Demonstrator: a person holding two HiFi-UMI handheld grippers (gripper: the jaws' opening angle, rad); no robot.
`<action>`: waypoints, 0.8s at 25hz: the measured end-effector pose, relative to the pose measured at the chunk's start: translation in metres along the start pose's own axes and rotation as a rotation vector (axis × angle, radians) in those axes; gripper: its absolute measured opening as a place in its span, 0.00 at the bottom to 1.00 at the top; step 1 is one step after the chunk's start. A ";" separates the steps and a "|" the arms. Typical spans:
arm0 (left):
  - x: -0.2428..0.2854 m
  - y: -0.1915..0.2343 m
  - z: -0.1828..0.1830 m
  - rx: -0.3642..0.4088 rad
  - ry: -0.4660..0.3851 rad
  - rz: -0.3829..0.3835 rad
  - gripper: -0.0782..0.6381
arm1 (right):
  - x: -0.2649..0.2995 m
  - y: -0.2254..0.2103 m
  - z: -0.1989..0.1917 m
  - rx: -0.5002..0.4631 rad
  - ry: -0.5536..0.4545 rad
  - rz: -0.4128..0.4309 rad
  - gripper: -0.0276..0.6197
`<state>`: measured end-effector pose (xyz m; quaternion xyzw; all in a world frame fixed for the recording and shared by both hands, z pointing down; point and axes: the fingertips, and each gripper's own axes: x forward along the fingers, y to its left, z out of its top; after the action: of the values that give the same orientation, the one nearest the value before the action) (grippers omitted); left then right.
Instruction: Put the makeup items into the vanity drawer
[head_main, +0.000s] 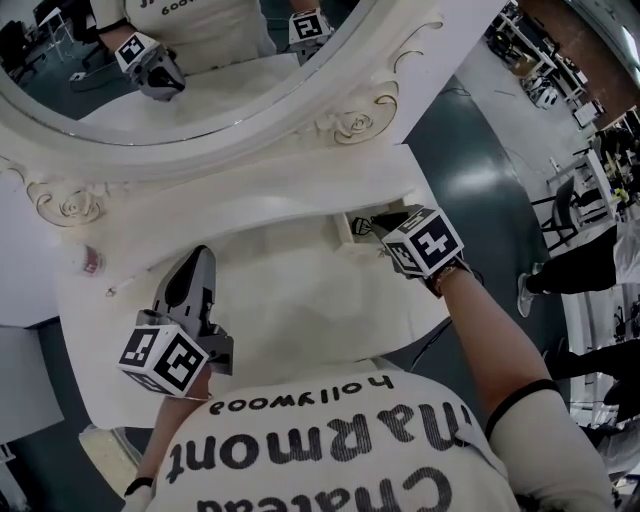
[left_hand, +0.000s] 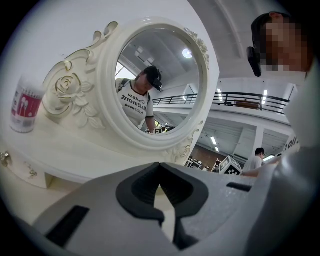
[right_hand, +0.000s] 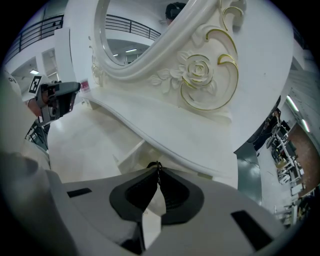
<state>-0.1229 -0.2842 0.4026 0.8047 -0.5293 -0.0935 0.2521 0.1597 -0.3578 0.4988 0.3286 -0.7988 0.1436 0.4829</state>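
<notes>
The white vanity's drawer (head_main: 300, 300) stands pulled out toward me, and its pale inside shows no item. Above its left part hangs my left gripper (head_main: 198, 257), shut with nothing between the fingers; it is also seen as the left gripper (left_hand: 159, 165) in its own view. At the drawer's far right corner, under the vanity top (head_main: 300, 185), is my right gripper (head_main: 363, 227), shut tip to tip. In its own view the right gripper (right_hand: 158, 166) shows only a thin dark line at the tips. A tub of cotton swabs (head_main: 88, 262) stands on the top at the left, also visible as the tub (left_hand: 24, 102).
The oval mirror (head_main: 150, 70) in its carved frame (right_hand: 200, 75) rises behind the top and reflects both grippers. A person (head_main: 585, 268) stands on the dark floor to the right, near desks and chairs (head_main: 570, 195).
</notes>
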 end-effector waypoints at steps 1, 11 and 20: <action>0.001 -0.001 0.000 0.002 0.000 -0.003 0.12 | 0.000 0.000 0.000 -0.002 0.003 0.000 0.10; 0.006 0.004 -0.002 -0.027 -0.009 -0.001 0.12 | 0.000 0.000 -0.005 0.017 0.024 0.007 0.10; 0.009 0.001 -0.001 -0.029 -0.012 -0.006 0.12 | 0.001 -0.006 -0.007 0.013 0.038 -0.015 0.11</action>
<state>-0.1192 -0.2924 0.4052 0.8019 -0.5272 -0.1067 0.2602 0.1673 -0.3589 0.5028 0.3347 -0.7861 0.1514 0.4970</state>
